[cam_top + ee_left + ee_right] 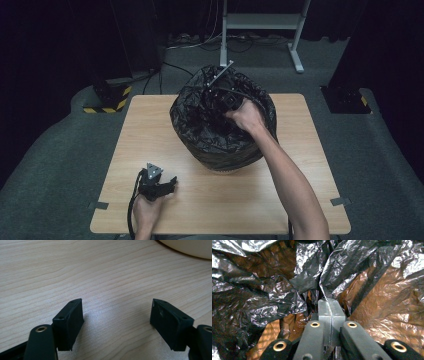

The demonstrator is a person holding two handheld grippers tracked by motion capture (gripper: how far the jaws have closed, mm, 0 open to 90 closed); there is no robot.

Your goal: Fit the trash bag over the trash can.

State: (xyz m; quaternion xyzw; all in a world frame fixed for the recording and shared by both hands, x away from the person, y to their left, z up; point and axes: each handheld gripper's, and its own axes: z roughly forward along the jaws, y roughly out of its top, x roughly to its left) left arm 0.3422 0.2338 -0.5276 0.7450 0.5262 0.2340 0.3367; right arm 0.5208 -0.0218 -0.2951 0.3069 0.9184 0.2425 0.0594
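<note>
Bare forearms, no sleeves. The left hand-held gripper point(172, 183) is black, grey three-cornered plate on top at twelve o'clock, black cable trailing toward six. The right hand-held gripper point(330, 312) shows grey pads and brass-ringed screw holes.

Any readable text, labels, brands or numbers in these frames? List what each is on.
None. No words or numbers are readable on the crinkled black plastic bag, the light wooden table, or either gripper. The yellow-and-black hazard stripes on the floor are markings without text.
</note>
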